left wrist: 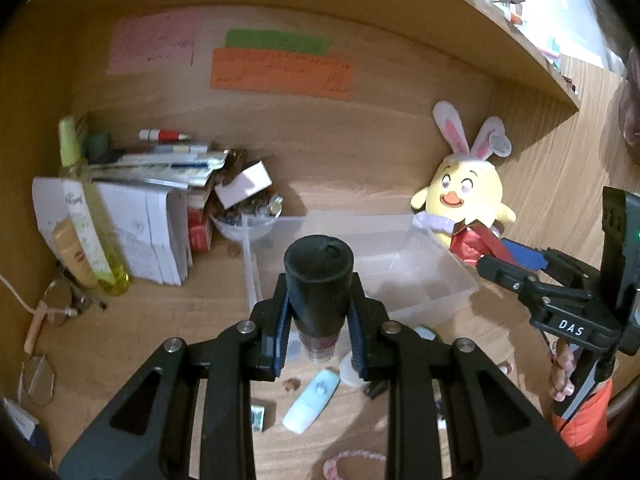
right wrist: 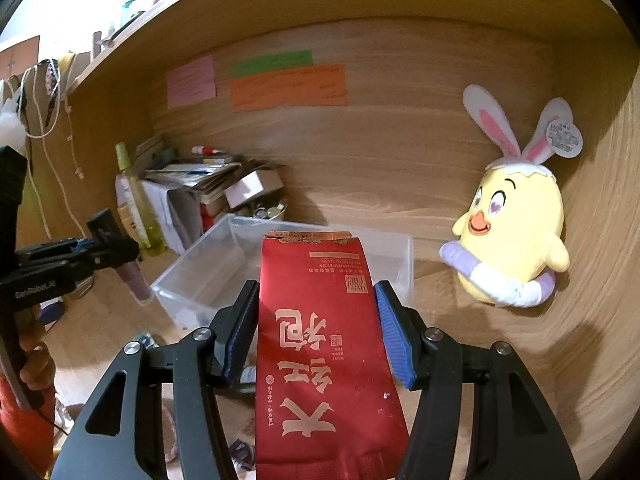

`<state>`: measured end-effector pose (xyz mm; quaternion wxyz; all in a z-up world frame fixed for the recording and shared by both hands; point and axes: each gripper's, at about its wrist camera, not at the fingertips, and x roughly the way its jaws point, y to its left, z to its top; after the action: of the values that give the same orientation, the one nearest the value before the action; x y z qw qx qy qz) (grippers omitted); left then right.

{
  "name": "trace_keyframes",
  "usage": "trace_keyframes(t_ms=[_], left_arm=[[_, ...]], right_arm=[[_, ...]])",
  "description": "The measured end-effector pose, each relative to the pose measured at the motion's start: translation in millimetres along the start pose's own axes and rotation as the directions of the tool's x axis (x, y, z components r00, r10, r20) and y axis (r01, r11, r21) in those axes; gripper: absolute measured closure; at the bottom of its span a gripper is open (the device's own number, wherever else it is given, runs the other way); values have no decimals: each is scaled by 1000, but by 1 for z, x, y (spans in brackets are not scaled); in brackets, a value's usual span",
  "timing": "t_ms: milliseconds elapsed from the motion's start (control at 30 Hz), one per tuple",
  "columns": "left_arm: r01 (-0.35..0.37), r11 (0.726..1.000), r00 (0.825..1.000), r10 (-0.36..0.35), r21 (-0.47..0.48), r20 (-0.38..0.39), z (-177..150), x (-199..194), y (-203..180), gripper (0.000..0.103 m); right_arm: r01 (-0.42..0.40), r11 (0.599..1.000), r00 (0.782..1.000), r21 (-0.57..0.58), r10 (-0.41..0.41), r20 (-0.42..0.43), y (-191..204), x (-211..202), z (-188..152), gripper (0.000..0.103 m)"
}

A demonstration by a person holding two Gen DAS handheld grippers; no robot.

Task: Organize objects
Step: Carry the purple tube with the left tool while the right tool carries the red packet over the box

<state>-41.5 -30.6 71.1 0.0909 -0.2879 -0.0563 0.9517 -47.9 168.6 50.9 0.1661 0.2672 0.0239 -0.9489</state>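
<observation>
Holding two items above a clear plastic bin, one in each set of tongs, apparently ready to drop them in

- Left tongs: clamped on a dark-capped bottle, pinched by the cap with the pinkish body hanging below. In the right wrist view the same bottle hangs tilted just outside the bin's near-left corner, not yet over the opening
- Right tongs: closed on a red foil tea packet, gripped across its width, so the flat face stays toward the camera and the sealed top edge points at the bin. Packet sits in front of the bin's near wall; whether it is over the rim I cannot tell
- Bin looks empty, long side toward the tongs, set on the wooden desk in the middle of the alcove. Likely placed there as the collecting container
- Loose things remain on the desk near the left tongs: a small pale blue tube, a pink-and-white braided bracelet
- Yellow chick plush with bunny ears leans against the right wall, well clear of the bin. Stack of papers and a tall yellow-green bottle crowd the left corner

Judgement: early in the tidying; both loads need lowering into the bin before release
</observation>
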Motion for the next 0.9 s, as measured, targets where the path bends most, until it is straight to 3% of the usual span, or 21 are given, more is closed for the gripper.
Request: trace_keyframes(t_ms=[567,900], left_arm=[[-22,1000,997,23,17,-74,26,61,-6,78],[6,1000,982,-9,-12,-186,21,109,-11,78]], right_arm=[[28,1000,998,-4,-28,-50,-11,55,32,49],[65,998,993,26,-62,-103,-17,92,30,49]])
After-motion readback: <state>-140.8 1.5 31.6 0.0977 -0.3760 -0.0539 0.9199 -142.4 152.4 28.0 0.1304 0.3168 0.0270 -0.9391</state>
